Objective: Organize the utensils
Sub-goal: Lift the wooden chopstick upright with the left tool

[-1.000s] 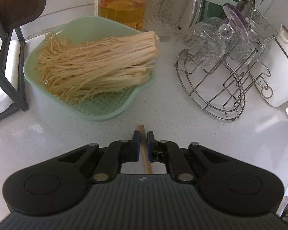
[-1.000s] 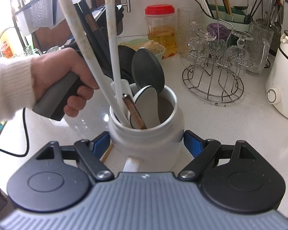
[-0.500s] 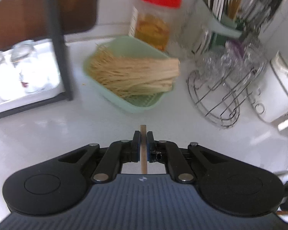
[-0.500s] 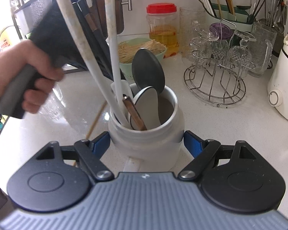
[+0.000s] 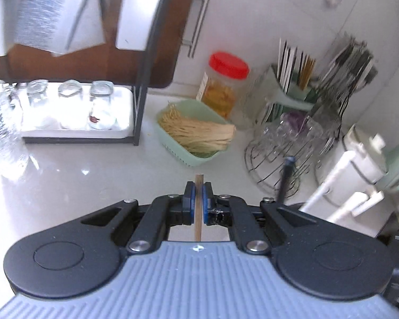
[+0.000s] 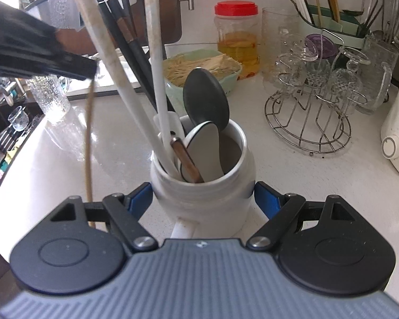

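Observation:
My left gripper [image 5: 198, 190] is shut on a thin wooden chopstick [image 5: 198, 212], held upright well above the counter. In the right wrist view the same gripper [image 6: 89, 72] is at upper left with the chopstick [image 6: 88, 143] hanging down, left of the jar. My right gripper [image 6: 202, 195] is shut on a white ceramic utensil jar [image 6: 202, 186]; the blue pads [image 6: 264, 199] press its sides. The jar holds white handles, black handles, a dark spoon [image 6: 206, 98], a white spoon and a wooden-handled tool.
A green basket of pale noodles [image 5: 196, 135], a red-lidded jar [image 5: 224, 85], a wire rack of glasses [image 6: 312, 101], a green utensil caddy [image 6: 329, 21], a white appliance [image 6: 397, 133], a black shelf frame with glass jars [image 5: 74, 106], and a sink at left [image 6: 5, 133].
My left gripper has risen and tilted up with the chopstick, so the chopstick now hangs near vertical left of the jar. My right gripper and the jar have not moved.

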Motion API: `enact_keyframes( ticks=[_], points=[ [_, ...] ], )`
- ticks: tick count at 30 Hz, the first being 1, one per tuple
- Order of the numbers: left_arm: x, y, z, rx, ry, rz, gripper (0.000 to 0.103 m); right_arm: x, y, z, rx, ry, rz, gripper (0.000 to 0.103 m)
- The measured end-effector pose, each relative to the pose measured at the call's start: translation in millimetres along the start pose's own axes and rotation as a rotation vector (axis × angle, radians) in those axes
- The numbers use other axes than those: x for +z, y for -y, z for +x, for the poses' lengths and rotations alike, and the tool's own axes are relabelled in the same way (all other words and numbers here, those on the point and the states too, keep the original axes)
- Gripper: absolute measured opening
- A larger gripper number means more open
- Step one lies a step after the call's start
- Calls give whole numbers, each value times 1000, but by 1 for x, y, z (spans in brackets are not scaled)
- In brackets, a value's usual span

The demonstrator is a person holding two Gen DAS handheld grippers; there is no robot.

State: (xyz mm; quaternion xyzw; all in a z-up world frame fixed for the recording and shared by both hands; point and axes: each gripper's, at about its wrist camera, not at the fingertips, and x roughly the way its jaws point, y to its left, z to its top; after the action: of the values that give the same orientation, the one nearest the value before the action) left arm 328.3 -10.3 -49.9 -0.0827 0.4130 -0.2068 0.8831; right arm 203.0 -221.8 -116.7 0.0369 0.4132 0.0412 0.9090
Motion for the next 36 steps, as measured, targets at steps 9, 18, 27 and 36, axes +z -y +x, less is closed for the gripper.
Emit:
enact_keyframes(
  ticks=[9, 18, 27, 36],
  points=[
    [-20, 12, -54, -16, 67, -41, 6, 2, 0, 3, 10, 10, -24, 86],
    [-22, 35, -79, -21, 82, -1, 6, 4, 1, 6, 17, 20, -28, 86],
    [-9, 51, -100, -11, 95, 40, 6, 3, 1, 6, 22, 29, -33, 86],
    [26, 66, -144, -13, 138, 87, 6, 3, 1, 6, 21, 36, -33, 86]
  ],
)
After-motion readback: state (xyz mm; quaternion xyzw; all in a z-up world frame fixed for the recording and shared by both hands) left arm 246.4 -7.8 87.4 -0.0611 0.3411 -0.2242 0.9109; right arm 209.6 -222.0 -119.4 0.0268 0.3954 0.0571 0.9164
